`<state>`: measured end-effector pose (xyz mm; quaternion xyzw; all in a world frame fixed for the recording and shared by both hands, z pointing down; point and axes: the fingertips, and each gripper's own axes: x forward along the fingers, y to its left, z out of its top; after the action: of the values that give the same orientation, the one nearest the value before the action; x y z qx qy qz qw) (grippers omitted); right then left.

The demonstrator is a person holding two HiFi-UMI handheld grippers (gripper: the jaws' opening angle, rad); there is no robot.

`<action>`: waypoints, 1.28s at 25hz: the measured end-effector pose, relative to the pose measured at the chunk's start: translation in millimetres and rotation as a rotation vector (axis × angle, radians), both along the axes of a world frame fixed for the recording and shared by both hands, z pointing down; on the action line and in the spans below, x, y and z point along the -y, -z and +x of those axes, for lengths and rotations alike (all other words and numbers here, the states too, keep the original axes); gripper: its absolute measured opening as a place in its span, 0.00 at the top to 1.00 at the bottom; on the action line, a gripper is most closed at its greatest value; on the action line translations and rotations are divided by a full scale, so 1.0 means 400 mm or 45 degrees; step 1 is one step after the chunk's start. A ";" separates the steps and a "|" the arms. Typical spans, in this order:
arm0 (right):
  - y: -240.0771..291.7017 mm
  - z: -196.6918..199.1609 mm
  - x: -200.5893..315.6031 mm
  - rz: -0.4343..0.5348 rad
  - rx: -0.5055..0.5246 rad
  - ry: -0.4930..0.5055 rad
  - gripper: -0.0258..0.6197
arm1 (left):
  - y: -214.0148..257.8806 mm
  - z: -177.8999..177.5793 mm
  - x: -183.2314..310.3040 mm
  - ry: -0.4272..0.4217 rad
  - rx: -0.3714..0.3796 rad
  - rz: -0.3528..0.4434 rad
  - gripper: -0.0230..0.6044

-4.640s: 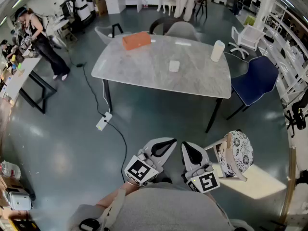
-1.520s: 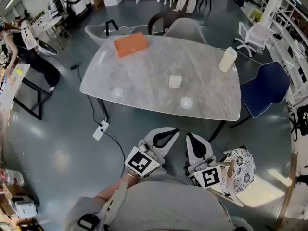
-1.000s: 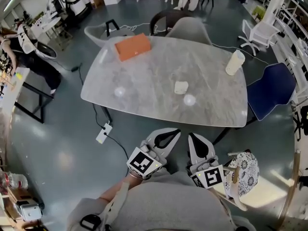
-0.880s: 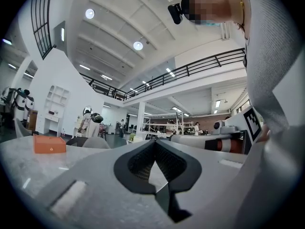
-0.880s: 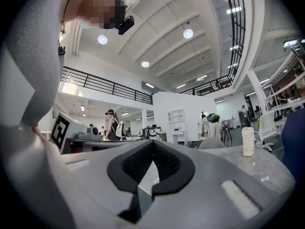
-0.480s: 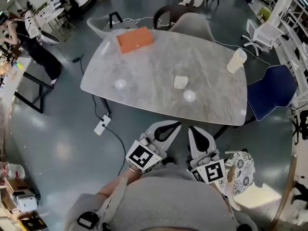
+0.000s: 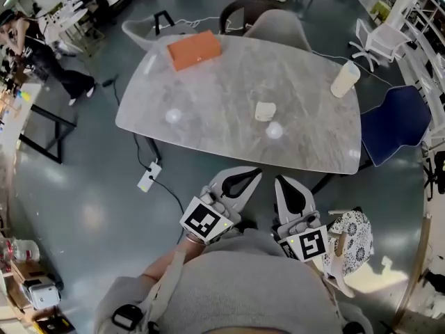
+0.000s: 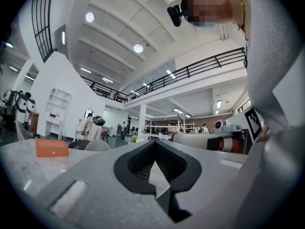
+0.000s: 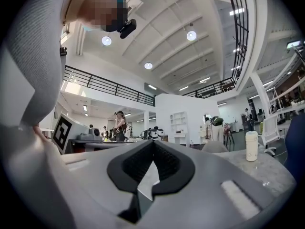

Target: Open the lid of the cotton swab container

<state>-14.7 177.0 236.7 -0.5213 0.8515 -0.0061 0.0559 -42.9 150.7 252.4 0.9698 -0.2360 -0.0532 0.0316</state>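
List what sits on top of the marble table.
On the marble table: an orange box at the far left, a small white container near the middle, a tall cream cylinder at the right end. What any of them holds cannot be seen.

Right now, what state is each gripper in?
Left gripper: closed, holding nothing.
Right gripper: closed, holding nothing.

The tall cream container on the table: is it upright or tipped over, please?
Upright: the tall cream container stands on its base on the table, cap uppermost.
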 end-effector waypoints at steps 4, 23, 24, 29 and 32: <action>-0.020 -0.014 0.015 -0.020 0.019 -0.023 0.96 | -0.018 -0.014 0.023 -0.022 0.008 -0.011 0.96; -0.030 0.051 0.176 -0.026 0.021 -0.045 0.96 | -0.032 0.037 0.190 -0.026 0.006 -0.015 0.96; -0.030 0.061 0.197 -0.028 0.021 -0.043 0.96 | -0.032 0.046 0.210 -0.024 0.006 -0.015 0.96; -0.021 0.114 0.305 -0.013 0.027 -0.018 0.96 | -0.024 0.099 0.313 -0.004 0.011 -0.010 0.96; -0.009 0.142 0.365 0.008 0.031 0.008 0.96 | -0.012 0.128 0.366 0.015 0.013 -0.003 0.96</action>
<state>42.2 31.1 240.2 -0.5182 0.8525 -0.0099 0.0678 8.3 4.2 257.2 0.9686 -0.2418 -0.0483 0.0312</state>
